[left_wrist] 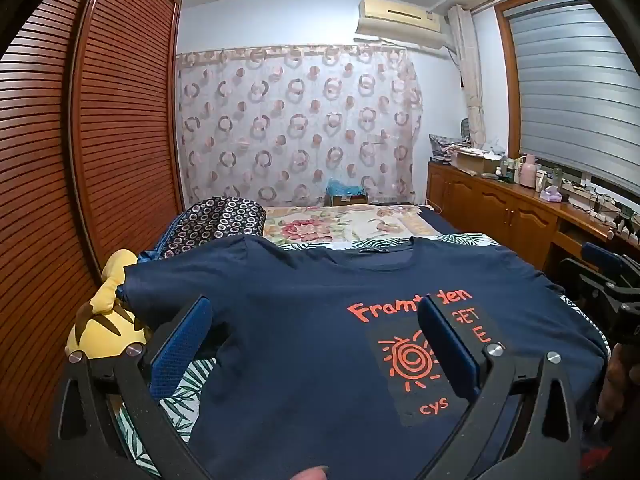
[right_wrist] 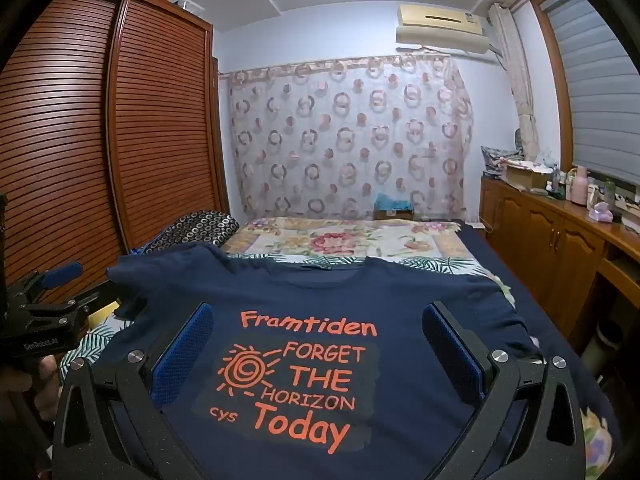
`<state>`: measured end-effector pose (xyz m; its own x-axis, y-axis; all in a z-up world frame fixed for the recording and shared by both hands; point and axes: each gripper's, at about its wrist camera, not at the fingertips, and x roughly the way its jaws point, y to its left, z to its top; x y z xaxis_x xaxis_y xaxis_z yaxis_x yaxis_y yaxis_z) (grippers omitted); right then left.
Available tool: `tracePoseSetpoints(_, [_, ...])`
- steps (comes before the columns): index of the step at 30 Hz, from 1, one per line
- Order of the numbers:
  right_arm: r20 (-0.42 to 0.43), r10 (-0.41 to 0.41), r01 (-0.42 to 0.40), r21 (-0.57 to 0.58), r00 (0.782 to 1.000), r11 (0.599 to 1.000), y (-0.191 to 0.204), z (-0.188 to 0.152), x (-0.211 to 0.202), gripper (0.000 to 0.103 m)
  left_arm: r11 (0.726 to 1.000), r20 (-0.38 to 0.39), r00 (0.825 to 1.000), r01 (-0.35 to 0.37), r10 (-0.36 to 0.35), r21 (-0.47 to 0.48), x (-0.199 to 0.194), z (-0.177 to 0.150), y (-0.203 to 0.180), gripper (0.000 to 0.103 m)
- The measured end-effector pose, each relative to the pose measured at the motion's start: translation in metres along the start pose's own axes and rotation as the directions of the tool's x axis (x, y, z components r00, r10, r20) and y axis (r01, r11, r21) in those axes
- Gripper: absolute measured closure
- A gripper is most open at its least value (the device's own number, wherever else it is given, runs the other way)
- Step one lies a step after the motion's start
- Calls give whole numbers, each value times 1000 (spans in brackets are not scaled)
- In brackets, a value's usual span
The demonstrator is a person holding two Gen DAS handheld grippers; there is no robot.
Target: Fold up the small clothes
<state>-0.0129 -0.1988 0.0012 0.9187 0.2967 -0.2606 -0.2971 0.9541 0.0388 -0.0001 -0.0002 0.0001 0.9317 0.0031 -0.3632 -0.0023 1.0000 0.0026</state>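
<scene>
— Two grippers, both spread as wide as they go, nothing between the pads. The left gripper (left_wrist: pixel 316 344) hangs over the near left part of the navy T-shirt (left_wrist: pixel 304 292); the right gripper (right_wrist: pixel 318 354) frames its orange print.

— And where's the shirt?

— Spread flat, print up, on the bed (right_wrist: pixel 476 248), collar toward the far end, over a leaf-print sheet (left_wrist: pixel 188 380). A yellow plush toy (left_wrist: pixel 106 320) sits beside its left sleeve, a floral blanket (right_wrist: pixel 340 240) beyond the collar.
</scene>
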Motion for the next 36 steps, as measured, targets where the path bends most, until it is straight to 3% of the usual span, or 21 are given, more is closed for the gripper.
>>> tracePoseSetpoints(36, [5,4,-5,17,1000,1000,-2,0,-1,0,1000,10,1000,-2,2,9,-2,0,-3,0])
